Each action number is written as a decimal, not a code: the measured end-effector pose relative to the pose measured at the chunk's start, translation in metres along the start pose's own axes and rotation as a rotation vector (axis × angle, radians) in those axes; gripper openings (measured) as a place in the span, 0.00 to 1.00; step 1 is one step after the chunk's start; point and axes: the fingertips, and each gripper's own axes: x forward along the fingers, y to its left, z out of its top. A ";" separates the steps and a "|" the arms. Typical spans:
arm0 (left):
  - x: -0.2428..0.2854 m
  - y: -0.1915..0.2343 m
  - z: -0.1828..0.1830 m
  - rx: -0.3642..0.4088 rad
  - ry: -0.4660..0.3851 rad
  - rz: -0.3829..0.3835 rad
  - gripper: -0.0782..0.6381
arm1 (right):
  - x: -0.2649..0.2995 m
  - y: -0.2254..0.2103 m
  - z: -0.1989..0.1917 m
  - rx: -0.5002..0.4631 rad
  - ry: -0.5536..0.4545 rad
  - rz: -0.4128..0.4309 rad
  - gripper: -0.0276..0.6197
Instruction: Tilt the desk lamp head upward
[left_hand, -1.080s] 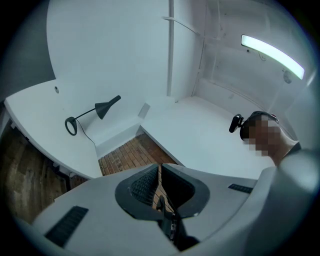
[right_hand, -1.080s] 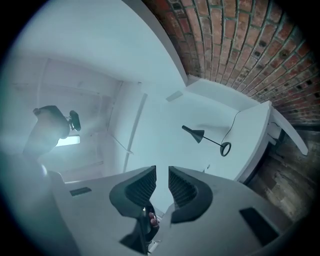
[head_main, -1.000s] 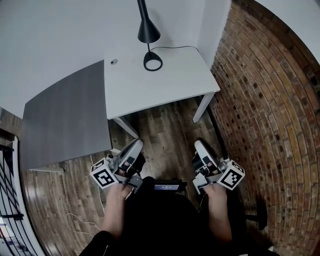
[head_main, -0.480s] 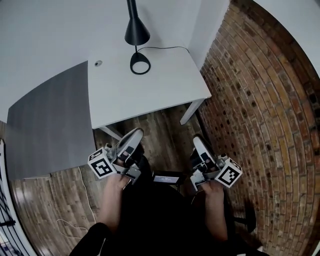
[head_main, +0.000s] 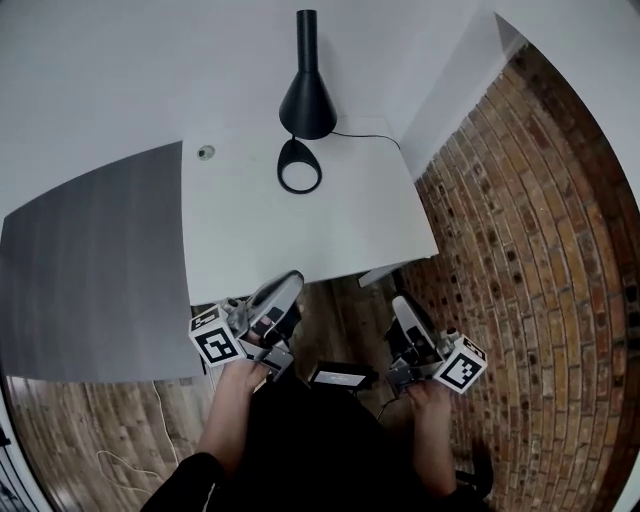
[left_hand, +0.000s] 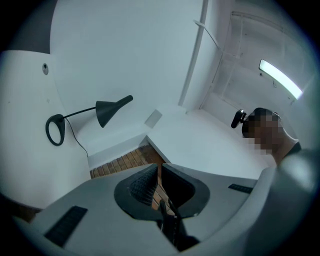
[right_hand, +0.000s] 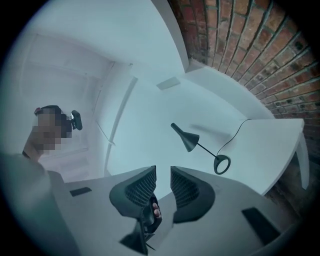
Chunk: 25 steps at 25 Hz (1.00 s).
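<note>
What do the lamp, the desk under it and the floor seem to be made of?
Lamp: probably metal, matte black, no shine on the cone. Desk: smooth white top, likely laminate or painted board. Floor: wood planks, with grain and seams showing.

Clear run over white desk to lamp; brick wall tight on R side.
</note>
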 end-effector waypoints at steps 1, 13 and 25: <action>-0.002 0.007 0.006 -0.002 0.002 0.005 0.13 | 0.010 -0.001 -0.003 -0.004 0.011 0.003 0.17; -0.001 0.050 0.056 0.024 -0.014 0.073 0.18 | 0.084 -0.023 0.004 0.003 0.051 0.063 0.17; 0.041 0.093 0.076 0.112 -0.077 0.213 0.18 | 0.142 -0.087 0.054 0.089 0.144 0.185 0.17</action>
